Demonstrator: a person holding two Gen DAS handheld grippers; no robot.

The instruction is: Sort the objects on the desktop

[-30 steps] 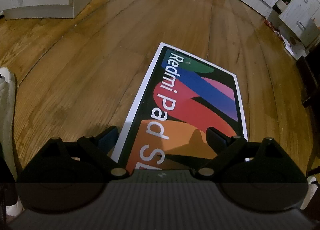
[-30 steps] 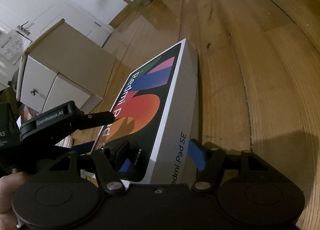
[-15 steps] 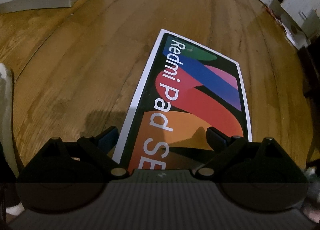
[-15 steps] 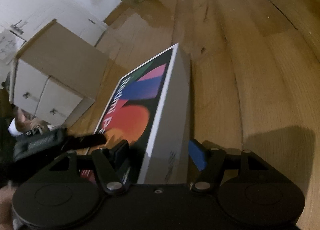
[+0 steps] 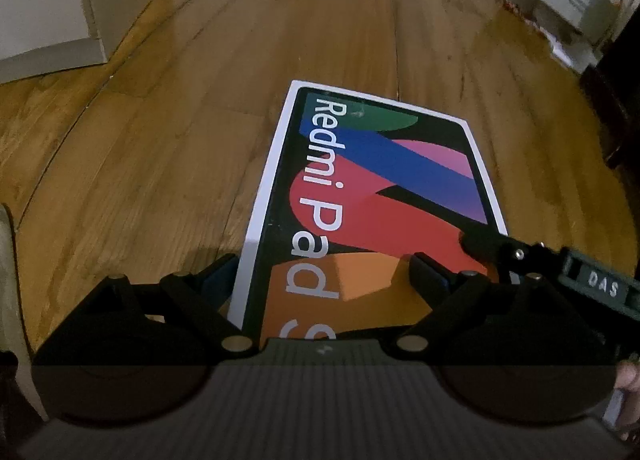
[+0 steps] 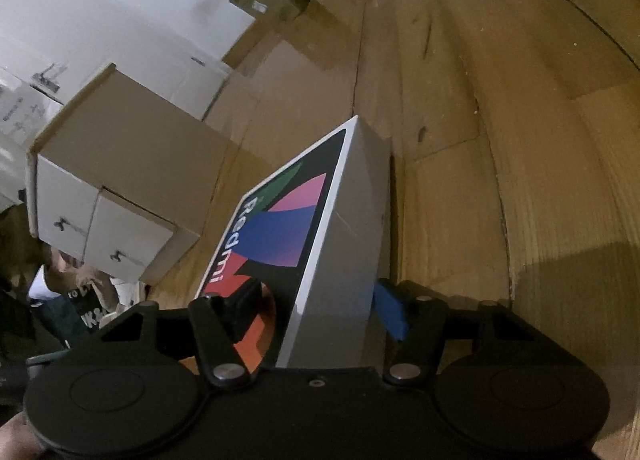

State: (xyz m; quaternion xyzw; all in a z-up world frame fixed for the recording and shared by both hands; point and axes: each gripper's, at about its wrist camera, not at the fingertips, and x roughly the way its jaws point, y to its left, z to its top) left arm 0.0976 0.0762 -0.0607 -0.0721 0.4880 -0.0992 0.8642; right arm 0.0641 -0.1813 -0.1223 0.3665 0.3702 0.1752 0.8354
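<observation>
Though tool-hid, tablet box (image 5: 376, 195) base.

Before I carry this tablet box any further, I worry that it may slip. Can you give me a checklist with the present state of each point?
1. Right tongs straddle the tablet box, one finger on the printed face, one on the far side: ok.
2. Whether the right tongs' fingers press firmly: cannot tell.
3. Left tongs straddle the box's near end: ok, but their fingers stand wide of it, so they do not clamp it: not ok.
4. Box level: not ok, it looks tilted in the right view.
5. Wooden floor ahead free of obstacles near the box: ok.
6. Distance to the white cabinet: cannot tell.
</observation>
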